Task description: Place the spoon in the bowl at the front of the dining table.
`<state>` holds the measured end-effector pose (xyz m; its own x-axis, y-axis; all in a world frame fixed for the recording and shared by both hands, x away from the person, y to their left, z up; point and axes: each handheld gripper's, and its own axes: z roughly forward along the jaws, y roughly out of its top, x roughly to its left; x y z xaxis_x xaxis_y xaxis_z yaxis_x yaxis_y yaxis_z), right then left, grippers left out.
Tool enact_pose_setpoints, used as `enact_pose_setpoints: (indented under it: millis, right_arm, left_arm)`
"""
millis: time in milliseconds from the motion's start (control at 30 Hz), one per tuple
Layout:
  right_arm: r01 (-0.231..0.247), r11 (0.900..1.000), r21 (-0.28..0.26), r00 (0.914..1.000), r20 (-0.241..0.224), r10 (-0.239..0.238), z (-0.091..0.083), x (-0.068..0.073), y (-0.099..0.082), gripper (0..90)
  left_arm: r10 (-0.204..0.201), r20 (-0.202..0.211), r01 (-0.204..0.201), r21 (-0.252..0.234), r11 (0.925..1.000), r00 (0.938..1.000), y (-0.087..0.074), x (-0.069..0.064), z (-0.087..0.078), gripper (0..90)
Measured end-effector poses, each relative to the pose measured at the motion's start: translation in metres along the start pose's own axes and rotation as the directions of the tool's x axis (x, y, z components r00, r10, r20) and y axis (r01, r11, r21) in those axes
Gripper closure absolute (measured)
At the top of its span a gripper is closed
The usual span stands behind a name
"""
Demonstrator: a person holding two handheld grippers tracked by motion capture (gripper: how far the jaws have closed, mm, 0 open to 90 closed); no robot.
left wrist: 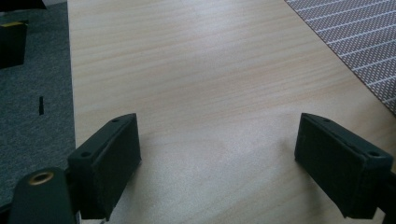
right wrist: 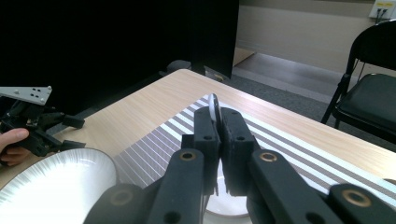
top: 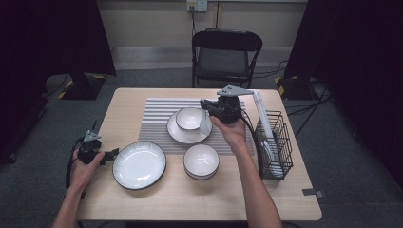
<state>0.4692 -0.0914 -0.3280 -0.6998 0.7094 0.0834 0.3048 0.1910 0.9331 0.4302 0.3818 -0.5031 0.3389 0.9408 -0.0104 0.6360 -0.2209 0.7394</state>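
Black jaws of the right gripper (right wrist: 218, 140) pinch a thin plate (right wrist: 214, 108) on edge, centre frame, above the saucer (top: 183, 133). Likely it goes next to the rack (top: 274, 142), needing a steady carry. Left gripper (left wrist: 217, 168) rests spread, empty, lower left.

Bare table (top: 119, 111) left; wire rack (top: 275, 142) blocks right.

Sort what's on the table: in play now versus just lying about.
In play: right gripper, shut on the bowl rim; small plate under it; wire rack.
Lying about: large plate, second bowl, striped mat, open left gripper.
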Motion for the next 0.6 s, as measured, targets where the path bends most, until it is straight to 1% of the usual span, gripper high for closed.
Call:
enact_pose_setpoints:
  millis: [67, 133, 200, 400, 433, 500, 600]
  right_arm:
    - [0.001, 1.0, 0.005, 1.0, 0.003, -0.001, 0.003, -0.001, 0.0, 86.4]
    - [-0.005, 0.9999, 0.012, 1.0, -0.004, 0.005, 0.006, -0.001, 0.0, 86.4]
    - [0.004, 0.9998, 0.019, 1.0, -0.004, -0.004, 0.009, 0.0, 0.002, 86.4]
    - [0.003, 0.9999, 0.012, 0.9998, -0.018, -0.003, 0.016, 0.001, 0.009, 86.3]
    - [0.004, 1.0, 0.007, 0.9999, -0.015, -0.004, 0.017, 0.001, 0.009, 86.4]
    - [-0.006, 1.0, 0.005, 0.9997, -0.024, 0.006, 0.021, -0.001, 0.007, 86.4]
    - [-0.008, 0.9998, 0.018, 0.9998, -0.02, 0.008, 0.027, -0.002, 0.005, 86.4]
  left_arm:
    - [0.001, 0.0, -0.001, 0.0, 1.0, 1.0, 0.0, 0.0, 0.0, 13.7]
    - [0.001, 0.001, -0.001, 0.0, 1.0, 1.0, 0.0, 0.0, 0.0, 13.7]
    - [0.003, 0.001, -0.003, -0.001, 1.0, 1.0, 0.0, 0.0, 0.0, 13.6]
    - [0.003, 0.001, -0.003, 0.001, 1.0, 1.0, 0.0, 0.0, 0.0, 13.6]
    - [0.003, 0.001, -0.003, 0.001, 1.0, 1.0, 0.0, 0.0, 0.0, 13.6]
    - [0.002, 0.002, -0.002, -0.001, 1.0, 1.0, 0.0, 0.0, 0.0, 13.6]
    - [0.003, 0.001, -0.003, 0.001, 1.0, 1.0, 0.0, 0.0, 0.0, 13.6]
